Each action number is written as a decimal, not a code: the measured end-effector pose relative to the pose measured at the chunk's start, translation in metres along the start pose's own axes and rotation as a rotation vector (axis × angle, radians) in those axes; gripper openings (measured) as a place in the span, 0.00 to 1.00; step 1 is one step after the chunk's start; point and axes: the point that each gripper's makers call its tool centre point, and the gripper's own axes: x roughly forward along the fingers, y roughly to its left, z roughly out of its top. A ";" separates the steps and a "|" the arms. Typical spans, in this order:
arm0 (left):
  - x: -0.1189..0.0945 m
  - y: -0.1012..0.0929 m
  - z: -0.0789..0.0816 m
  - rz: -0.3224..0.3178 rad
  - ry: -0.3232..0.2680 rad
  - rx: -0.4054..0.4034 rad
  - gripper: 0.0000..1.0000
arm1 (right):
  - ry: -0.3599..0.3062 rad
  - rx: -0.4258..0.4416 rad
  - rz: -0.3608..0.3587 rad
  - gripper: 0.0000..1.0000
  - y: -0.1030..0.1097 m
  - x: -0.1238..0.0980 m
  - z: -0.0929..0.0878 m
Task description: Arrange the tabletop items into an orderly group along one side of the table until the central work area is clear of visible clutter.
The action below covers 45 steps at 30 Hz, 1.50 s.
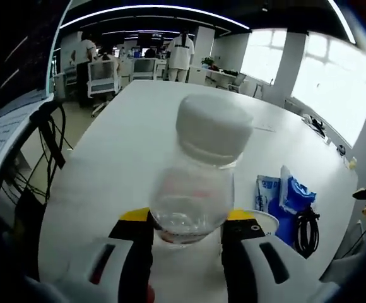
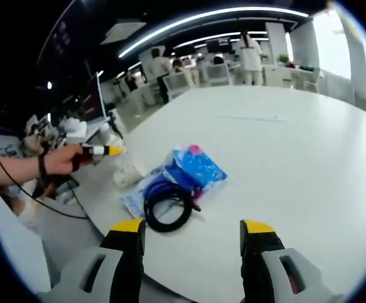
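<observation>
The left gripper [image 1: 186, 237] has its jaws closed on the bottom part of a clear bottle [image 1: 199, 177] with a white cap [image 1: 213, 129]. The bottle stands up straight between the jaws. Its long way runs up and down, and the cap points up. A little water sits at the bottom of it. It looks to be held over the white tabletop [image 1: 132, 145], near the edge where the other things lie.

The right gripper [image 2: 192, 243] has its jaws wide apart, with nothing between them. It hangs above the tabletop edge. In front of it lie a blue and white packet [image 2: 192, 167] and a black coiled cable [image 2: 166, 205], touching each other. In the right gripper view, the person's hand [image 2: 60, 161] shows at the left with the left gripper, just beside the packet.

The step in hand seems to be setting the bottle down next to the packet and cable, so the things make one neat group by the edge. To do it well, the person should keep the bottle straight up, lower it slowly, and let go only when its bottom rests flat. It should not sit too close to the edge, or it may tip off. The cap end is heavy-looking and wide, so a tilt could knock it over.
</observation>
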 end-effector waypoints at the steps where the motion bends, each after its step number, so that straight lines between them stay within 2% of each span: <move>1: 0.001 0.000 0.001 0.001 -0.001 -0.002 0.41 | 0.004 -0.003 -0.001 0.61 0.000 0.000 -0.001; 13: 0.034 0.004 0.025 0.003 -0.018 -0.050 0.42 | 0.028 0.002 -0.020 0.62 -0.002 -0.003 -0.011; 18: 0.043 0.008 0.030 0.007 -0.015 -0.094 0.43 | 0.032 0.003 -0.017 0.62 0.000 -0.001 -0.013; 29: 0.061 0.009 0.037 0.013 0.009 -0.132 0.45 | 0.033 -0.002 -0.022 0.63 -0.004 0.000 -0.011; 34: 0.057 0.007 0.033 0.001 0.028 -0.113 0.45 | 0.004 0.014 -0.018 0.63 -0.007 -0.002 -0.002; 45: 0.027 0.006 0.021 -0.008 0.023 -0.115 0.49 | -0.013 0.006 -0.005 0.63 -0.007 0.002 0.003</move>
